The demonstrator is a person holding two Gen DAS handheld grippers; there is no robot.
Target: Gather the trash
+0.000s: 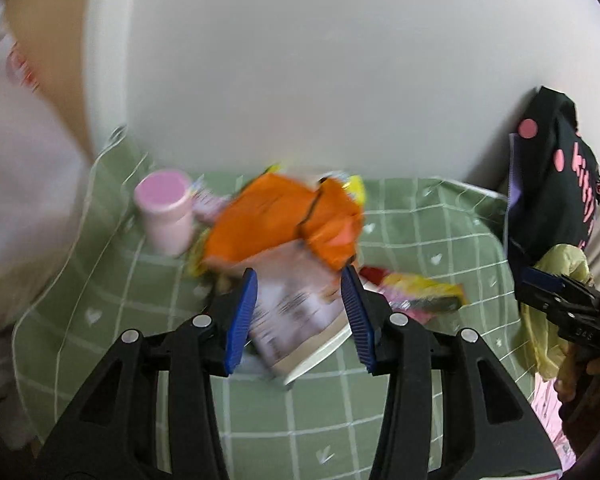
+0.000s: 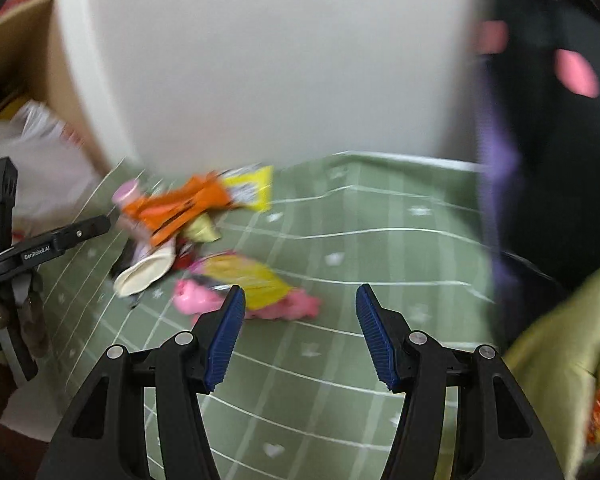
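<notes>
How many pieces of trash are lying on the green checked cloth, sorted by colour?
The frames are blurred, so this counts only what can be told apart.
Orange: 1, the orange wrapper
Yellow: 2, the yellow wrapper by the wall and the yellow packet
Pink: 2, the pink bottle and the pink crumpled wrapper
White/printed: 1, the printed pouch
Total: 6

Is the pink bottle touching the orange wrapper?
Cannot tell. In the left wrist view the pink bottle stands beside the orange wrapper, but blur hides the boundary.
</notes>
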